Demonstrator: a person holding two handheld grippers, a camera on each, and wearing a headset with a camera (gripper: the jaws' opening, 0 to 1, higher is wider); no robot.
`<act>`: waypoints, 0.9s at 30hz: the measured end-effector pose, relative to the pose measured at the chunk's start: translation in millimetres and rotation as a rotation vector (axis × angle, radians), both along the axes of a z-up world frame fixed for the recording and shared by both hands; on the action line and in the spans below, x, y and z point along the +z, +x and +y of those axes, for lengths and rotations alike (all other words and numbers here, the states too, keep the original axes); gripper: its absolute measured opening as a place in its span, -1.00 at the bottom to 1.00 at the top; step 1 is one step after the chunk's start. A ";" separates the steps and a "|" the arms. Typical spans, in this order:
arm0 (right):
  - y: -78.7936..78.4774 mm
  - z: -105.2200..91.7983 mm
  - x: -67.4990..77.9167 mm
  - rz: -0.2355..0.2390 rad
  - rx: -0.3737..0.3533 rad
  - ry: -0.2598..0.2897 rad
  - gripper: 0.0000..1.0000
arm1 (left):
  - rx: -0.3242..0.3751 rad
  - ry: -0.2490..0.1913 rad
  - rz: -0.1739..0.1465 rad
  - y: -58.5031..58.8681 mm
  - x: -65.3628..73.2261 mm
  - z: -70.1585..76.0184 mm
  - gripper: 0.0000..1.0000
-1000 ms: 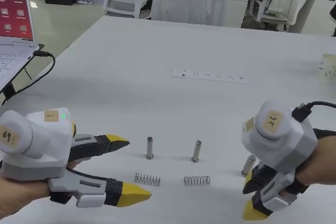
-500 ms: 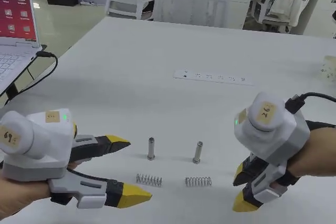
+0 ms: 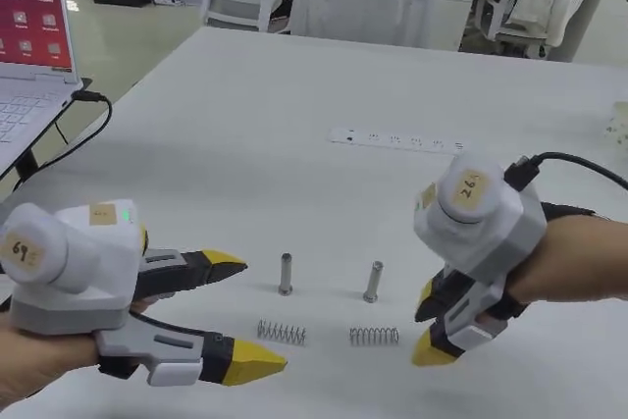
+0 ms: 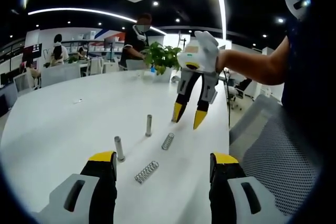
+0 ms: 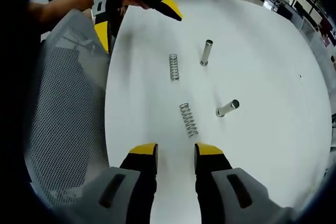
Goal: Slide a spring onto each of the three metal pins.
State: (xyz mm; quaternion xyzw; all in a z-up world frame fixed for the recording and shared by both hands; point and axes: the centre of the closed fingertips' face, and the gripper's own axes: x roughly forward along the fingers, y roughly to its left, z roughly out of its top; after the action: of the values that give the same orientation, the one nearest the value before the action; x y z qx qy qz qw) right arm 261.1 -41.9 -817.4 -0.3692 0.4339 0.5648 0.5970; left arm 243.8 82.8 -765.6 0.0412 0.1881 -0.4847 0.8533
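Note:
Two bare metal pins stand upright near the table's front: the left pin point(image 3: 286, 274) point(image 4: 119, 148) point(image 5: 207, 52) and the right pin point(image 3: 374, 282) point(image 4: 149, 125) point(image 5: 227, 108). A spring lies flat in front of each: the left spring point(image 3: 281, 332) point(image 4: 146, 171) point(image 5: 174, 66) and the right spring point(image 3: 374, 337) point(image 4: 168, 140) point(image 5: 189, 119). My left gripper point(image 3: 250, 313) point(image 4: 164, 158) is open wide, left of the left spring, holding nothing. My right gripper point(image 3: 424, 326) point(image 5: 176, 150) is open by a narrower gap, its tips just right of the right spring, with nothing held. Its body hides the table behind it.
A laptop point(image 3: 29, 46) with a black cable point(image 3: 83, 115) sits at the left edge. A white power strip point(image 3: 397, 141) lies mid-table. Chairs point(image 3: 353, 12) stand at the far edge, and a mesh chair point(image 5: 63, 103) is by the near edge.
My right gripper has moved left toward the right spring. It now covers the third pin with a spring on it, which was in view a second ago. My left gripper has held still.

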 end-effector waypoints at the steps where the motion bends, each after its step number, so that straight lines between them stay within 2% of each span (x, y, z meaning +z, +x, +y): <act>1: 1.9 1.6 -1.3 -0.002 0.003 0.002 -0.48 | 0.000 0.000 0.001 0.1 -0.2 -0.1 0.36; 4: 7.0 3.3 -4.9 -0.026 0.021 -0.013 -0.51 | 0.000 0.000 0.002 0.2 -0.5 -0.3 0.36; 7: 8.6 6.3 -8.0 -0.024 0.034 -0.013 -0.54 | -0.001 0.000 0.004 0.0 -0.9 -0.3 0.35; 10: 12.9 6.8 -12.9 -0.044 0.052 -0.035 -0.56 | -0.001 0.001 0.006 -0.3 -1.5 -0.1 0.34; 17: 17.0 13.4 -20.6 -0.047 0.075 -0.032 -0.64 | 0.004 -0.001 0.010 -0.4 -2.9 0.4 0.35; 21: 19.8 12.8 -26.6 -0.062 0.101 -0.058 -0.67 | 0.004 -0.003 0.010 -0.7 -2.4 0.1 0.35; 27: 20.9 15.1 -31.3 -0.068 0.126 -0.060 -0.73 | 0.005 0.000 0.013 -1.0 -3.3 1.0 0.34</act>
State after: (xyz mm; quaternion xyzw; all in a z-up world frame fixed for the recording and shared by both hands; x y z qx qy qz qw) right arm 282.0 -26.8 -848.6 -0.4325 0.4059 0.5753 0.5633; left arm 242.8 83.8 -768.9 0.0377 0.1936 -0.4830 0.8531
